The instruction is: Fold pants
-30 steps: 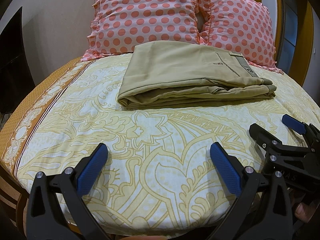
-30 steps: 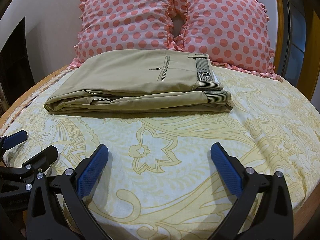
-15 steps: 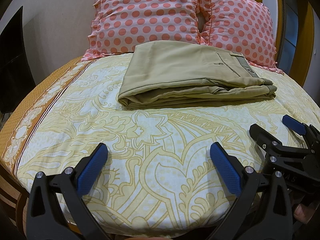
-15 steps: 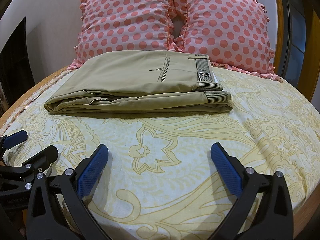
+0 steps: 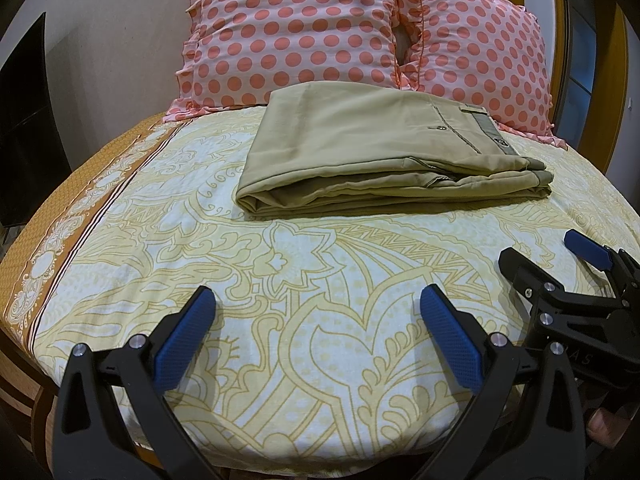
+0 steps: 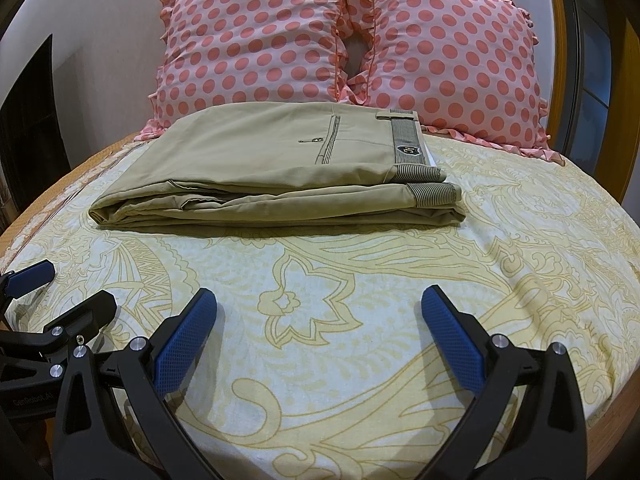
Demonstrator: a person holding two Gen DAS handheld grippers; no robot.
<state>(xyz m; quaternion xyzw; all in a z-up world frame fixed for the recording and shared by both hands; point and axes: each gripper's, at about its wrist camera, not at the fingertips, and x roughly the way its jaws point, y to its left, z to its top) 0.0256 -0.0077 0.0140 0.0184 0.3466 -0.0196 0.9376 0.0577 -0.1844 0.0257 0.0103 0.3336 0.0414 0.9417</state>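
Khaki pants (image 5: 372,152) lie folded in a flat stack on the bed, waistband to the right, just in front of the pillows; they also show in the right wrist view (image 6: 280,172). My left gripper (image 5: 316,312) is open and empty, low over the sheet, well short of the pants. My right gripper (image 6: 318,312) is open and empty too, beside the left one. The right gripper shows at the right edge of the left wrist view (image 5: 560,264), and the left gripper shows at the left edge of the right wrist view (image 6: 60,288).
A yellow patterned sheet (image 5: 280,280) covers the bed. Two pink polka-dot pillows (image 6: 256,40) (image 6: 452,64) lean against the wall behind the pants. A wooden frame (image 6: 624,128) stands at the right. A dark panel (image 5: 24,120) is at the left.
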